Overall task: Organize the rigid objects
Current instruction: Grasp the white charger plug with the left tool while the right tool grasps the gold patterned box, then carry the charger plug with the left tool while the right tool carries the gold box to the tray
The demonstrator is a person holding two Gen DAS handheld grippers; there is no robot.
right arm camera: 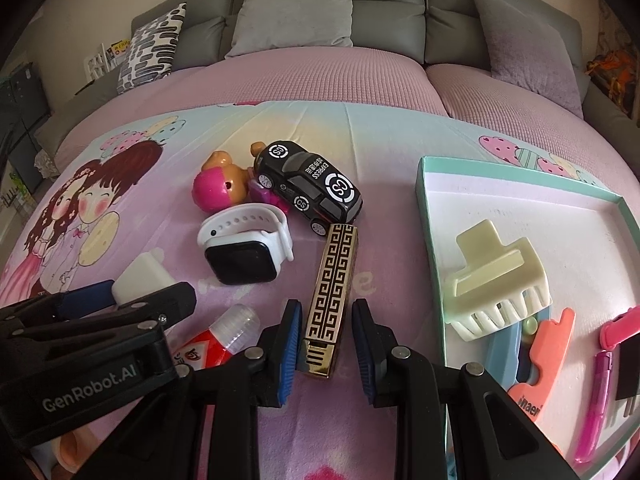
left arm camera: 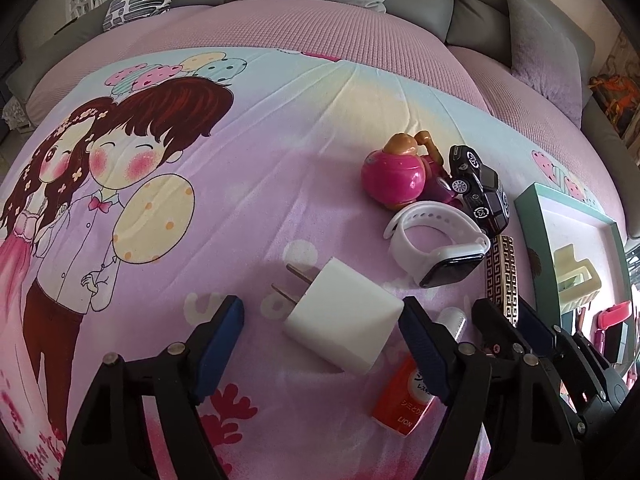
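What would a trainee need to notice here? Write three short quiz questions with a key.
1. True or false: the left gripper is shut on the white charger.
2. Which item lies between the right gripper's fingers? A) black toy car B) gold patterned case C) white smartwatch
3. Fill in: the cream hair claw lies in the ____.

Key: 1 false, both grippers are open; 2 B; 3 teal-rimmed tray.

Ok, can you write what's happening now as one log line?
left gripper: open around charger | right gripper: open around gold case | tray: hair clip inside
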